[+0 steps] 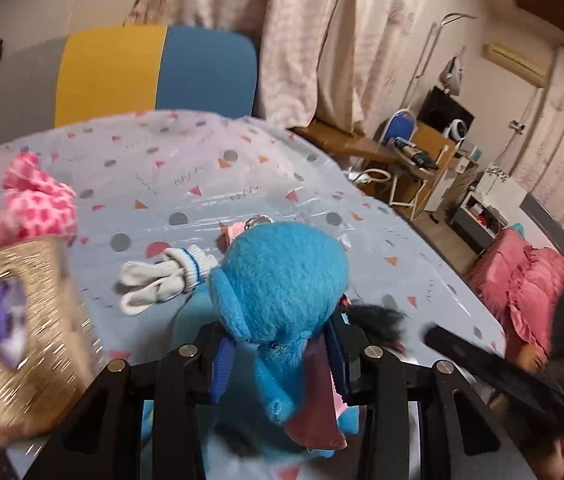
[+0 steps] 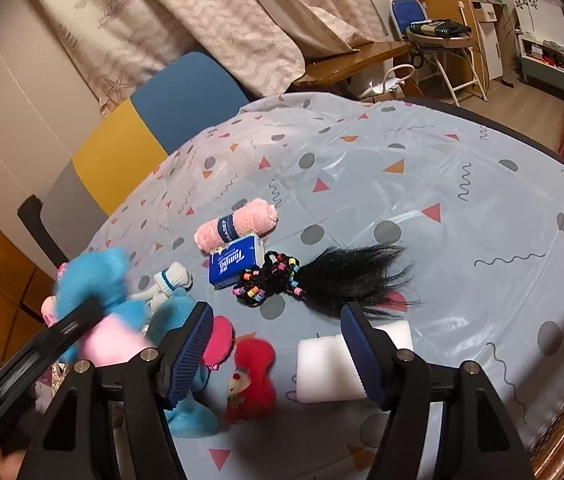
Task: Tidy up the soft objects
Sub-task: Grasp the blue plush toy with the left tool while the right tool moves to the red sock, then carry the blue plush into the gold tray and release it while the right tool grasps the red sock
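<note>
Patterned curtains [image 2: 210, 12], wooden floor [image 2: 521, 104], perhaps a bed [image 1: 521, 280].

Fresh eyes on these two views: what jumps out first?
The blue plush toy fills the middle of the left wrist view, clamped between the left tongs above the patterned tablecloth. In the right wrist view, the right tongs stand open over a red plush and a white foam block, with a black hairpiece just beyond.
</note>
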Motion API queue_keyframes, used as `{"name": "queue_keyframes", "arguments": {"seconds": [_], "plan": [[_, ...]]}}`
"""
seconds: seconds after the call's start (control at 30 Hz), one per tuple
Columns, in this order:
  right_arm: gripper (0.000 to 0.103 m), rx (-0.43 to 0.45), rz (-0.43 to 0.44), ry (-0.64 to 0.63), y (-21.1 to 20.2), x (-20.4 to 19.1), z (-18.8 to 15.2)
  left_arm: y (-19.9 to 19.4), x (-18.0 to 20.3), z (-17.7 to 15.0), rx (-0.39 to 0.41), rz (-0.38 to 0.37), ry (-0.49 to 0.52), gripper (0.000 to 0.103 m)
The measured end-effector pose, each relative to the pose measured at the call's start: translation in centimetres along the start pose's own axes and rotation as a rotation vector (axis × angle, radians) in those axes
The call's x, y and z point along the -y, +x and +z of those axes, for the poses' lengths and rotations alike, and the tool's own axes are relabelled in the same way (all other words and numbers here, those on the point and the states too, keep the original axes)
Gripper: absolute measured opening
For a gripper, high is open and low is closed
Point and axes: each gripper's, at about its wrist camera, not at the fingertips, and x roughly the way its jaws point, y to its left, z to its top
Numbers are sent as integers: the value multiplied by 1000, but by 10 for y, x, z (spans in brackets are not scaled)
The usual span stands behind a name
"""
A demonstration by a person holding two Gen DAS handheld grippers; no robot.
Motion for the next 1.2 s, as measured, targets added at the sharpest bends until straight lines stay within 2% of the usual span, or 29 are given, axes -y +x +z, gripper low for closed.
{"name": "queue_keyframes", "arguments": {"seconds": [0.13,0.2,0.27,0.3,0.53,0.6,0.67,0.83,1.0,1.1,1.2], "plan": [[67,-72,5,-31,11,-5,-1,-46,-3,-23,23,-25,17,41],[61,-124,3,-70,20,-13,-4,-65,-8,-37,20,-38,8,41],[50,-204,-17,-127,36,-24,-10,-80,-12,-51,17,-38,8,41],[49,-232,-28,-152,41,-29,-12,-89,-15,-58,16,-32,9,41],[48,-408,-67,-325,89,-61,-36,-133,-38,-88,36,-22,-37,42],[29,-466,-114,-368,102,-63,-46,-147,-49,-95,51,-19,-69,42],[25,-473,-130,-395,103,-65,-50,-163,-63,-103,70,-13,-104,42],[25,-484,-144,-394,103,-64,-53,-207,-113,-125,111,75,-234,42],[27,-492,-142,-373,103,-61,-51,-258,-186,-155,147,267,-379,42],[27,-486,-150,-391,106,-62,-52,-273,-232,-170,123,383,-459,42],[27,-480,-157,-405,107,-64,-53,-272,-269,-179,85,446,-519,42]]}}
